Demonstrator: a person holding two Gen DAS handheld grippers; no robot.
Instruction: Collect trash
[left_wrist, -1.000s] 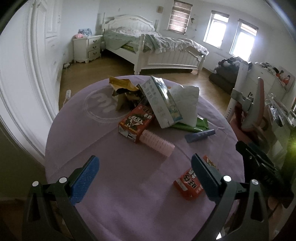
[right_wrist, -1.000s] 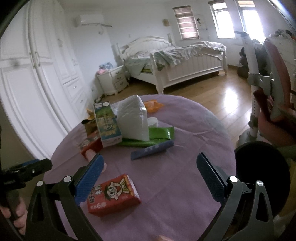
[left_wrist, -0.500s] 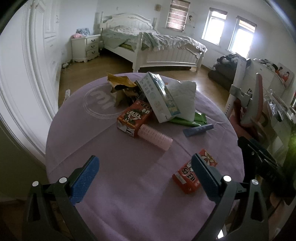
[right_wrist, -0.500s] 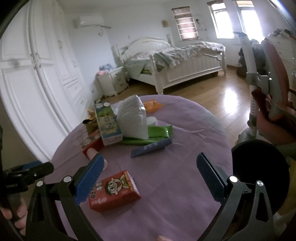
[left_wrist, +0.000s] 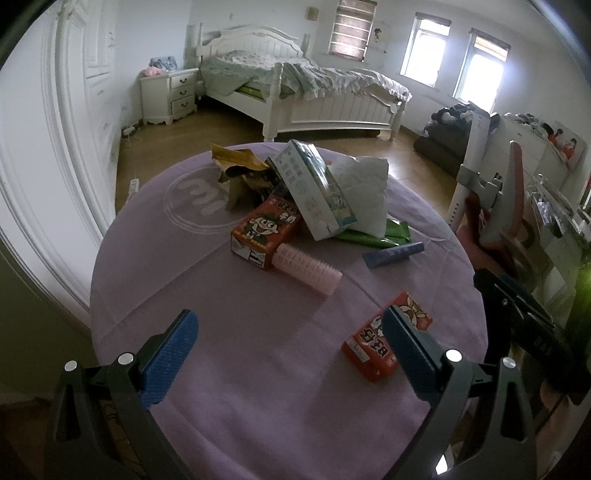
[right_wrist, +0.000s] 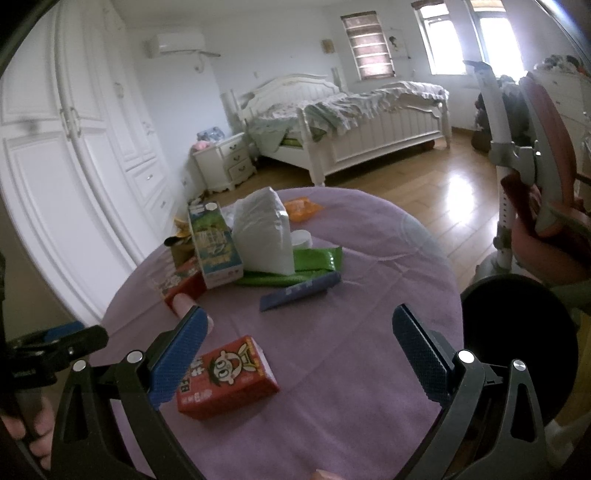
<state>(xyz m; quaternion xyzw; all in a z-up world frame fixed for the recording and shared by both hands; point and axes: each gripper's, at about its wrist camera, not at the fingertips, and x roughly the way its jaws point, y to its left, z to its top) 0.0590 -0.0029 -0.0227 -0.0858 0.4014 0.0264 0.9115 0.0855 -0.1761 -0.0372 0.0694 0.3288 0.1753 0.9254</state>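
Trash lies on a round table under a purple cloth (left_wrist: 229, 369). A red drink carton (left_wrist: 384, 343) (right_wrist: 227, 376) lies nearest, beside my left gripper's right finger and my right gripper's left finger. Farther back a pile holds a second red carton (left_wrist: 266, 229), a pink ribbed tube (left_wrist: 310, 267), a tall white-green carton (left_wrist: 314, 192) (right_wrist: 214, 245), a white tissue pack (left_wrist: 365, 192) (right_wrist: 264, 232), a green wrapper (right_wrist: 310, 264), a blue wrapper (left_wrist: 393, 254) (right_wrist: 299, 291) and a yellow bag (left_wrist: 232, 158). My left gripper (left_wrist: 288, 350) and right gripper (right_wrist: 299, 350) hover open and hold nothing.
A black round bin (right_wrist: 517, 350) stands at the table's right edge. A red-and-white chair (right_wrist: 532, 155) is to the right. A white bed (left_wrist: 306, 96), a nightstand (left_wrist: 168, 96) and white wardrobes (right_wrist: 74, 147) stand on the wooden floor behind.
Both grippers have drawn back and risen a little, so the table and trash sit slightly farther and lower in view. Nothing on the table has moved.
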